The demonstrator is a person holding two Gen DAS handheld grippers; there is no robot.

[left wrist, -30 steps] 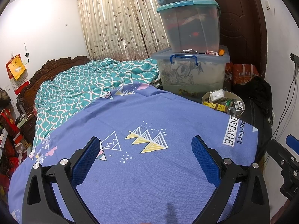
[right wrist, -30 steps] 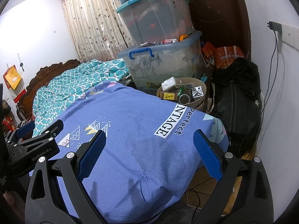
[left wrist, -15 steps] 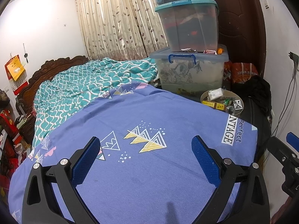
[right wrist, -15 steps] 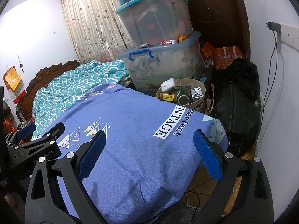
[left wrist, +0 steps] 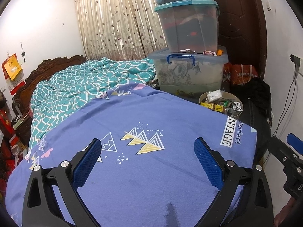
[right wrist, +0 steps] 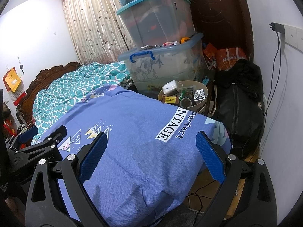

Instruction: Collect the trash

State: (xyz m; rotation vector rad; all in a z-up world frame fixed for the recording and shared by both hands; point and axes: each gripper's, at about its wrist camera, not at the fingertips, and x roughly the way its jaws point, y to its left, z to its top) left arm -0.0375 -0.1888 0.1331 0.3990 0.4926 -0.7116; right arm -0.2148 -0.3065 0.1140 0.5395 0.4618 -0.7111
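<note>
A round beige trash bin [right wrist: 203, 92] stands past the far right corner of the bed, holding a white tissue pack [right wrist: 172, 85], a yellow-labelled box [right wrist: 169, 99], a tape roll [right wrist: 186, 102] and wrappers. It also shows in the left wrist view [left wrist: 203, 95]. My left gripper [left wrist: 148, 160] is open and empty above the blue bedspread [left wrist: 151, 117]. My right gripper [right wrist: 150, 153] is open and empty above the bed's right corner, well short of the bin.
Stacked clear storage boxes [right wrist: 162, 60] stand behind the bin. A black bag [right wrist: 240, 102] lies right of it, under wall cables [right wrist: 278, 60]. A teal quilt [left wrist: 81, 87] covers the bed's far part. Cables run on the floor [right wrist: 200, 194].
Both grippers have drawn slightly back and the views shifted a little; both stay open and empty.
</note>
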